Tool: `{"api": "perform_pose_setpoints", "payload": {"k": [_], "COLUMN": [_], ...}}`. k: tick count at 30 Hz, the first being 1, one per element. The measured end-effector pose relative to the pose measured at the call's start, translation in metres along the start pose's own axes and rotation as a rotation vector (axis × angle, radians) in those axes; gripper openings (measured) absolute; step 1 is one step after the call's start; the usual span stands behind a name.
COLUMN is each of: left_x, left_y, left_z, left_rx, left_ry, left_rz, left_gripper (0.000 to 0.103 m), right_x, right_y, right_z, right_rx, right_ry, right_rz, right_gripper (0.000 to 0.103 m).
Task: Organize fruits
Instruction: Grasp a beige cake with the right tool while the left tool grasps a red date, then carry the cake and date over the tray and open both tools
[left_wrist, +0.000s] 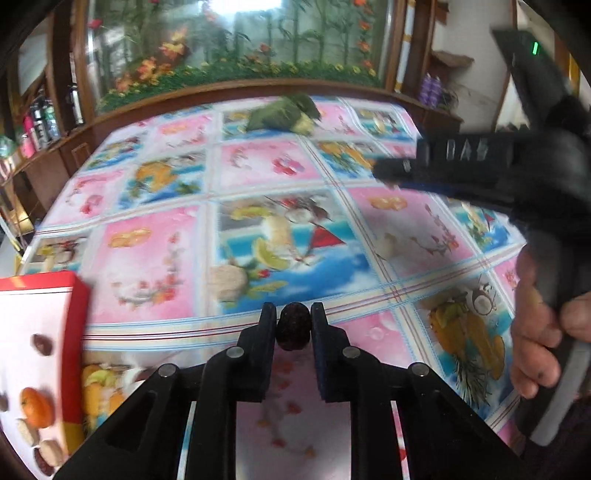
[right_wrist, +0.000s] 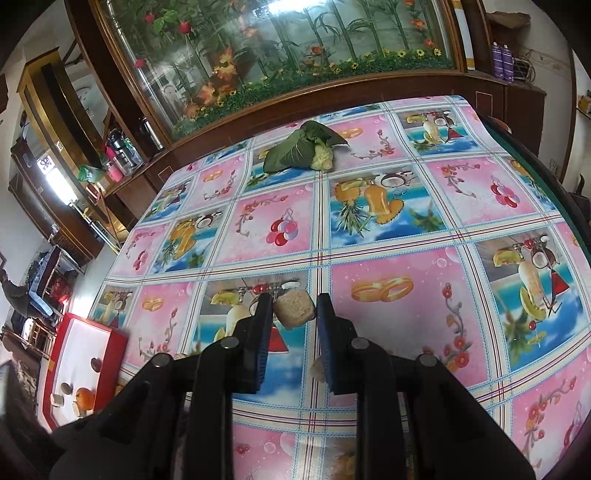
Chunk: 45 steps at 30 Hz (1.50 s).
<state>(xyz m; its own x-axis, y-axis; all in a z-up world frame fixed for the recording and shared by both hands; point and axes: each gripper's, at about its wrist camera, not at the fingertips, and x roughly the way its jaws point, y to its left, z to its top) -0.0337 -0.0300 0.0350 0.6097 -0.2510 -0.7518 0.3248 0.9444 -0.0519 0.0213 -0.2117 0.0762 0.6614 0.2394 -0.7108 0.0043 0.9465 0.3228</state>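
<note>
Only "DAS" (blurred) on right claw (left_wrist: 384, 171)

Tablecloth (right_wrist: 369, 258): glossy, pink and blue squares printed with fruit, drinks, rings and flowers, covers the whole table. Leafy green bundle (right_wrist: 299, 151) lies at the far end of the cloth, pale end pointing right; blurred in the left view (left_wrist: 284, 116). Behind the table, a wood-framed glass case (right_wrist: 280, 55) with fake bamboo, flowers and greenery, glare on the glass. Left of it, a wooden shelf (right_wrist: 122, 184) with bottles (right_wrist: 118, 151) and a pink container. Two purple cans (right_wrist: 502, 61) on the right ledge. Far left, cluttered room, details too small to tell. Left view is motion-blurred overall.
</note>
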Motion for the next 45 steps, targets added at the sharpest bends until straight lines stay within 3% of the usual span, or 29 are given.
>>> {"api": "perform_pose_setpoints", "payload": {"k": [10,15,19,23,33,39,45], "left_x": [-0.045,-0.065,-0.082,-0.096,-0.115,-0.113,-0.103], "left_y": [0.05,0.085,0.117,0.155,0.239,0.272,0.283], "left_z": [0.003,0.005,0.0,-0.009,-0.045,-0.065,-0.076], "left_rx": [-0.082,-0.134,-0.185,-0.246,-0.371,-0.415,-0.425], "left_ry": [-0.106,-0.158,-0.197,-0.22,-0.196,-0.14,-0.093], "left_rz": [0.075,0.124,0.188,0.255,0.445,0.516,0.525], "left_gripper": [0.017,0.017,0.017,0.017,0.017,0.017,0.017], "right_x": [0.004,-0.004,-0.007,-0.006,0.029,0.045,0.06], "right_y": [0.018,0.066,0.105,0.163,0.282,0.312,0.315], "right_z": [-0.008,-0.023,-0.037,-0.06,-0.116,-0.14,-0.149], "right_rx": [0.006,-0.079,-0.054,-0.137,-0.39,-0.525,-0.583], "right_ry": [-0.051,-0.125,-0.137,-0.151,-0.011,0.052,0.111], "right_rz": [-0.023,0.037,0.177,0.254,0.348,0.328,0.284], "right_gripper": [0.026,0.026,0.026,0.026,0.026,0.026,0.026]}}
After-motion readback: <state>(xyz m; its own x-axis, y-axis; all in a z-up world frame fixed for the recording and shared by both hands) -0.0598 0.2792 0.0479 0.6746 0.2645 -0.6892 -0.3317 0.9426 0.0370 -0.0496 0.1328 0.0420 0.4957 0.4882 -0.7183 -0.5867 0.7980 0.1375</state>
